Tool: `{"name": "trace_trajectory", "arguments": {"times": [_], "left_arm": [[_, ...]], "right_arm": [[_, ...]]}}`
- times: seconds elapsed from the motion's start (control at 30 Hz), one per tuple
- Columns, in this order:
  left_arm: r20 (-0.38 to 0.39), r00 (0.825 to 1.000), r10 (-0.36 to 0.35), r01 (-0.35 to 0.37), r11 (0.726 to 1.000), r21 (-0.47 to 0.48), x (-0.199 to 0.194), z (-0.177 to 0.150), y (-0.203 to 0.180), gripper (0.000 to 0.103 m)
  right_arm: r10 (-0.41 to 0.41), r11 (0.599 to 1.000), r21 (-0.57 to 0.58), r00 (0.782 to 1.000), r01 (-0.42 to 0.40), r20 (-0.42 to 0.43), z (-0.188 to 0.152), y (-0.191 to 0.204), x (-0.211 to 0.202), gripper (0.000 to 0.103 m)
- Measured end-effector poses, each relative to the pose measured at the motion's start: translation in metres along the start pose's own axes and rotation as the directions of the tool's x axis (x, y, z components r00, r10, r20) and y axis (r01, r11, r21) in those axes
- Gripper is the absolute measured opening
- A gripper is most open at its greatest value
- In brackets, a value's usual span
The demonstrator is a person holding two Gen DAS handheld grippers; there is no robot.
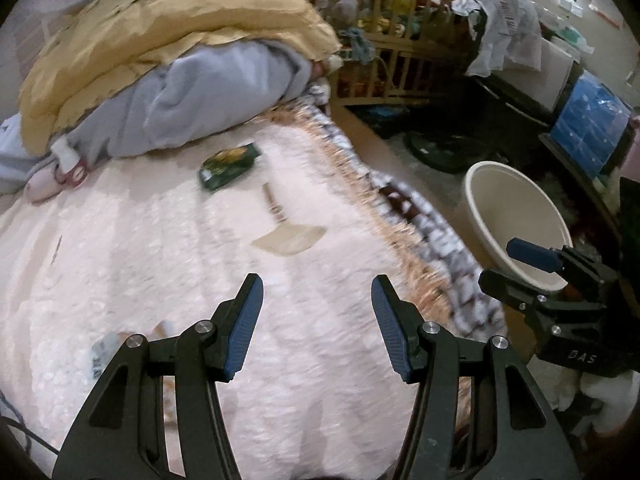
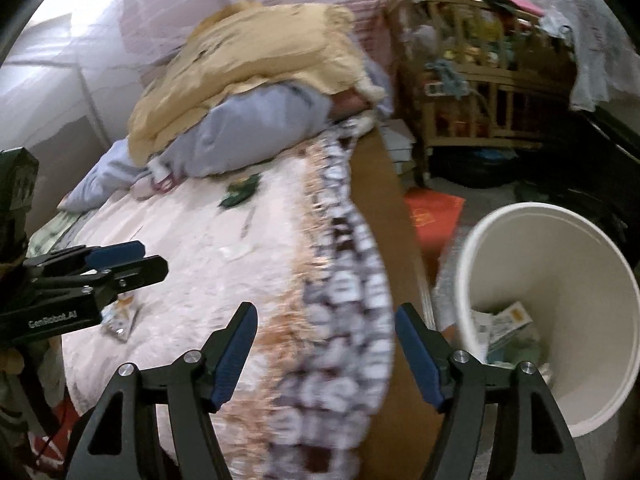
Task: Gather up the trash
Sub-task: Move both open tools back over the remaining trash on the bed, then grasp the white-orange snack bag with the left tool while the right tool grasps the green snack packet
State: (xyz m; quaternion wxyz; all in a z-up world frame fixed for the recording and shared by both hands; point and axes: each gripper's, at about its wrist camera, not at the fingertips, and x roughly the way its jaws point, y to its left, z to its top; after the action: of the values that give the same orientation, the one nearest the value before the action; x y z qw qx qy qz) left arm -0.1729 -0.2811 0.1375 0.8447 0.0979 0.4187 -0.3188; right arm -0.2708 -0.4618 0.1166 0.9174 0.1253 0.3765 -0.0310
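While both grippers were held above it, the bed [image 1: 168, 264], covered by a pale pink fleece blanket [image 2: 208, 264] with a brown-and-white patterned border [image 2: 344, 320], filled most of each view. A heap of yellow quilt [image 1: 168, 20] over grey bedding [image 1: 208, 96] was recorded at the far end, with a wooden crib [image 1: 384, 40] beyond it. On the floor just beside the bed, a white bin [image 2: 560, 280] was seen upright; crumpled packaging [image 2: 508, 328] was noted at its bottom.

The left gripper [image 1: 317, 328] was observed over the blanket with its jaws spread apart and nothing between them. The right gripper [image 2: 326, 354] was likewise found spread wide and empty, positioned over the blanket's edge near the bin.

Trash was logged on the blanket: a dark green wrapper [image 1: 230, 164] near the grey bedding, a tan flat wrapper [image 1: 290, 240] nearer the left gripper with a thin strip [image 1: 274, 204] between the two, and a small printed packet [image 2: 120, 316] lying under the left gripper in the right wrist view. Blur prevented any print from being read.
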Motion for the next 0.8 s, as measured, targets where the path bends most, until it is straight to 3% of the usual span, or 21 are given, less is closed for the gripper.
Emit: {"name": "trace_trajectory", "arguments": {"times": [0.33,0.57,0.8], "left_arm": [[-0.08,0.997,0.014,-0.02,0.997,-0.075,-0.028,-0.059,0.074,0.055],[-0.195,0.976,0.098,-0.127,0.982,-0.142,-0.032,-0.116,0.139,0.055],[-0.18,0.976,0.126,-0.171,0.95,-0.261,-0.006,-0.11,0.185,0.055]], "right_arm": [[0.069,0.993,-0.092,0.997,-0.072,-0.036,0.005,0.055,0.018,0.069],[0.12,0.984,-0.125,0.99,-0.128,-0.068,0.009,0.08,0.038,0.069],[0.136,0.976,-0.159,0.986,-0.151,-0.099,0.025,0.102,0.067,0.072]]}}
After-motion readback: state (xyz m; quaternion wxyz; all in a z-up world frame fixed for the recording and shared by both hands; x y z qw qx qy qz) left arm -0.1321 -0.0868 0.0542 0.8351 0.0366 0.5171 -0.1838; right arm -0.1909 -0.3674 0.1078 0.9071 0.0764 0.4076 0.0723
